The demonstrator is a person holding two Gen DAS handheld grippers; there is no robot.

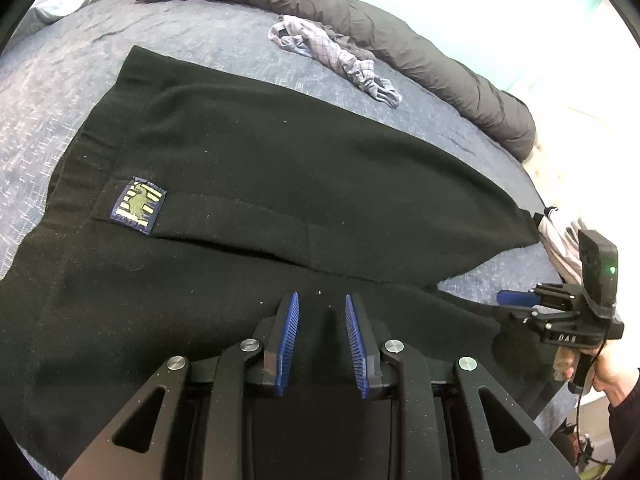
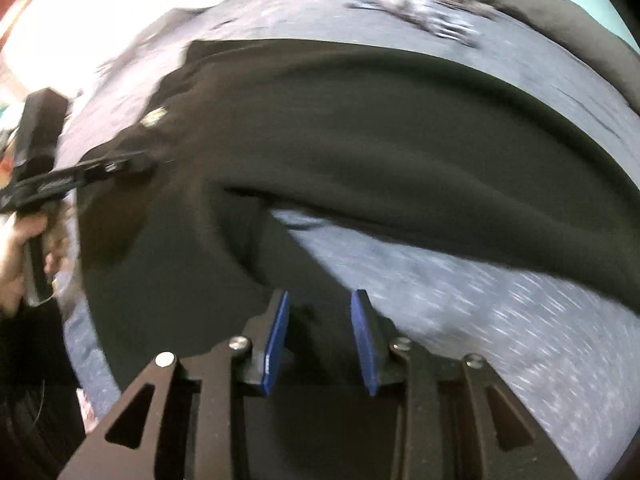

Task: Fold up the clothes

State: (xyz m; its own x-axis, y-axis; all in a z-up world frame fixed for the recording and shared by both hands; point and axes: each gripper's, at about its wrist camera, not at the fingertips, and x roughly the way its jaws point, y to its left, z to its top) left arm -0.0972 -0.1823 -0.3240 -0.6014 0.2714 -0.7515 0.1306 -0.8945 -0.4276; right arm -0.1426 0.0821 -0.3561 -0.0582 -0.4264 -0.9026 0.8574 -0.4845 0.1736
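Note:
A black garment (image 1: 280,168) lies spread on the bed, with a folded layer on top and a blue-and-yellow patch (image 1: 138,210) near its left hem. My left gripper (image 1: 322,308) hovers low over the garment's near part; its blue pads stand apart with only flat black cloth showing between them. The right wrist view is blurred. There my right gripper (image 2: 320,304) stands open over the garment's (image 2: 380,152) lower edge, where a fold meets the sheet, gripping nothing. From the left wrist view, the right gripper (image 1: 514,299) is off the garment's right corner, with a hand (image 1: 612,372) on its handle.
The bed has a blue speckled sheet (image 1: 60,100). A crumpled checked cloth (image 1: 332,54) lies beyond the garment. Behind it, a rolled dark grey duvet (image 1: 400,28) runs along the far side. The bed's edge falls off at the right, past the right gripper.

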